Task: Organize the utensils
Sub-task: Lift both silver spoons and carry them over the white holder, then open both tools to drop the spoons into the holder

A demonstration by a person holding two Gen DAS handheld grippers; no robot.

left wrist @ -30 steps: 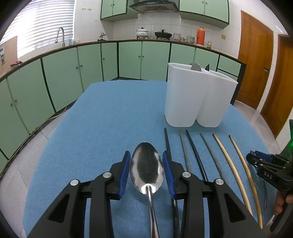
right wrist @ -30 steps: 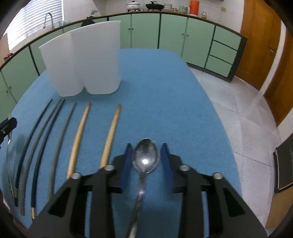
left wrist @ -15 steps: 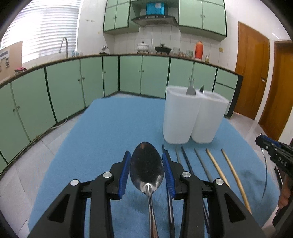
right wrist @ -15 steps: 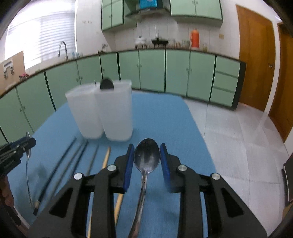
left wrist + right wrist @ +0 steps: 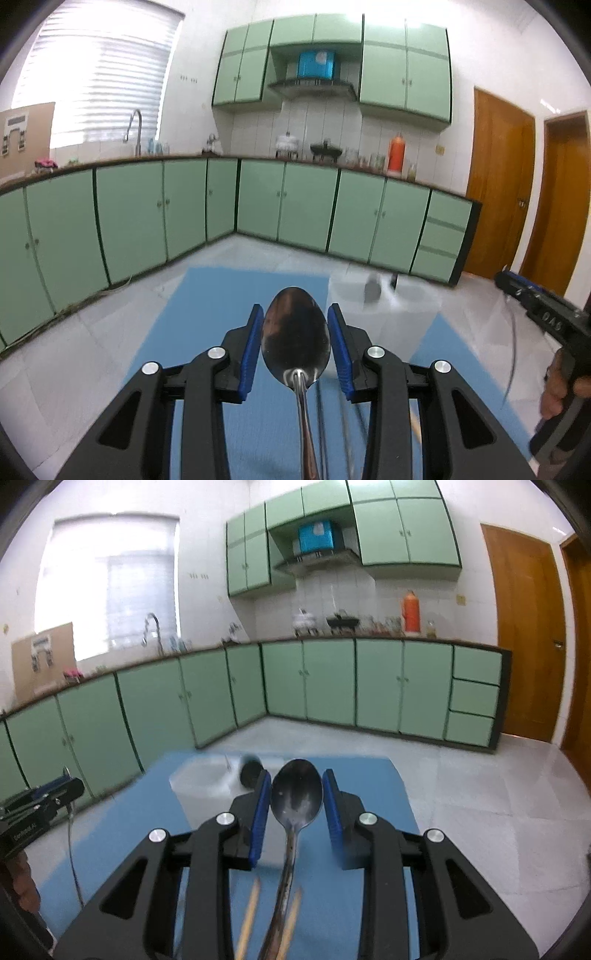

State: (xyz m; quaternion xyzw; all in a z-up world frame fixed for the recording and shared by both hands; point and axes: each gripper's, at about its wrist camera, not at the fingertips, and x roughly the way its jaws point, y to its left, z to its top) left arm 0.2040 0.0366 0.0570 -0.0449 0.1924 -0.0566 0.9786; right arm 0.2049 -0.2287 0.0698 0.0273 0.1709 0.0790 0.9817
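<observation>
My left gripper [image 5: 295, 343] is shut on a shiny metal spoon [image 5: 295, 332], bowl forward, held high above the blue table [image 5: 207, 317]. My right gripper [image 5: 296, 805] is shut on a darker metal spoon [image 5: 297, 797], also raised. Two white plastic holders [image 5: 388, 314] stand on the table ahead and below, with utensil handles poking out; in the right wrist view the holders [image 5: 207, 786] sit left of the fingers. Dark chopsticks [image 5: 347, 435] lie under the left gripper, and wooden chopsticks [image 5: 251, 912] lie under the right one.
The right gripper and hand show at the right edge of the left wrist view [image 5: 550, 325]; the left gripper shows at the left edge of the right wrist view [image 5: 40, 805]. Green cabinets [image 5: 295, 199] line the kitchen walls. Tiled floor surrounds the table.
Both grippers have risen and tilted up with their spoons; the table, holders and chopsticks have dropped low in both views.
</observation>
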